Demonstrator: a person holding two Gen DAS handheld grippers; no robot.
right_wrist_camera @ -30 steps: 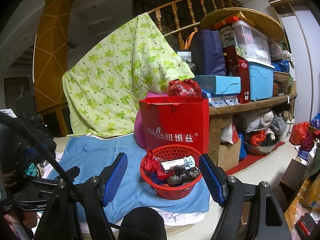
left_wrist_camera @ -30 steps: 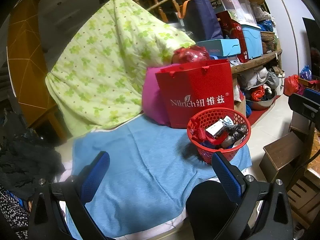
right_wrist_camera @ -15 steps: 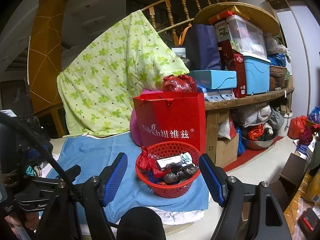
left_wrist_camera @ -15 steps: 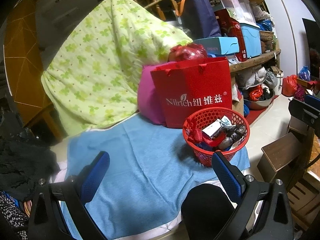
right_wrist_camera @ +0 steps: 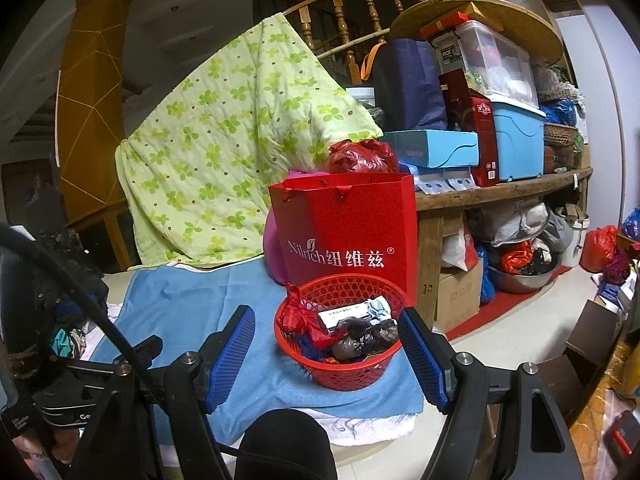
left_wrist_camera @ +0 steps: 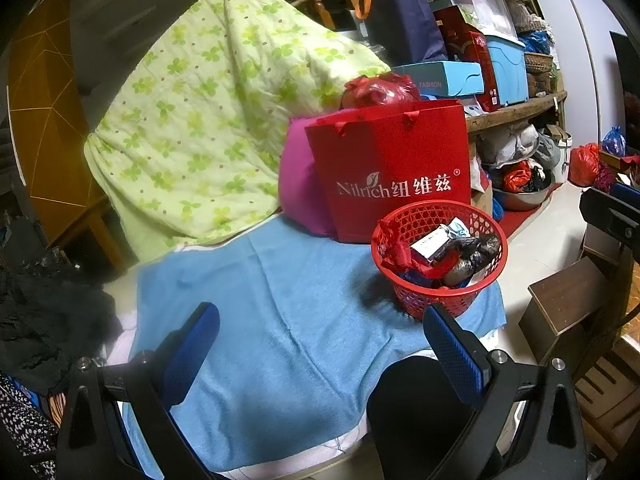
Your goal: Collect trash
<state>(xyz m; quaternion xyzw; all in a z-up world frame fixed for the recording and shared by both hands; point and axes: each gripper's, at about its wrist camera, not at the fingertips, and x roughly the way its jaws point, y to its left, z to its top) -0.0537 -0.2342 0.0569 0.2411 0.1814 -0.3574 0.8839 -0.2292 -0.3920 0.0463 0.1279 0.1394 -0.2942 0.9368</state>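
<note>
The red basket (left_wrist_camera: 440,264) stands on the blue cloth (left_wrist_camera: 280,320) near its right corner, directly in front of the red paper bag (left_wrist_camera: 392,172), and it holds trash: crumpled red wrappers, a white printed packet and dark crumpled bags. Compared with a second ago, very little differs: in the left wrist view the basket and bag sit a touch lower and further left in the picture, and in the right wrist view the basket (right_wrist_camera: 340,336) has drifted slightly left between the fingers, with the bag (right_wrist_camera: 344,232) moving likewise, so both hands have only shifted their aim a little. The left gripper (left_wrist_camera: 320,340) stands wide open over the bare cloth, holding nothing, its right finger's tip just in front of the basket without clearly touching it. The right gripper (right_wrist_camera: 326,340) is likewise spread wide and empty, its blue fingers (right_wrist_camera: 232,356) framing the basket on either side, apart from it. Behind, the green flowered quilt (left_wrist_camera: 208,120) is draped over the railing as before, and a pink bag (left_wrist_camera: 298,188) leans beside the red paper bag.
</note>
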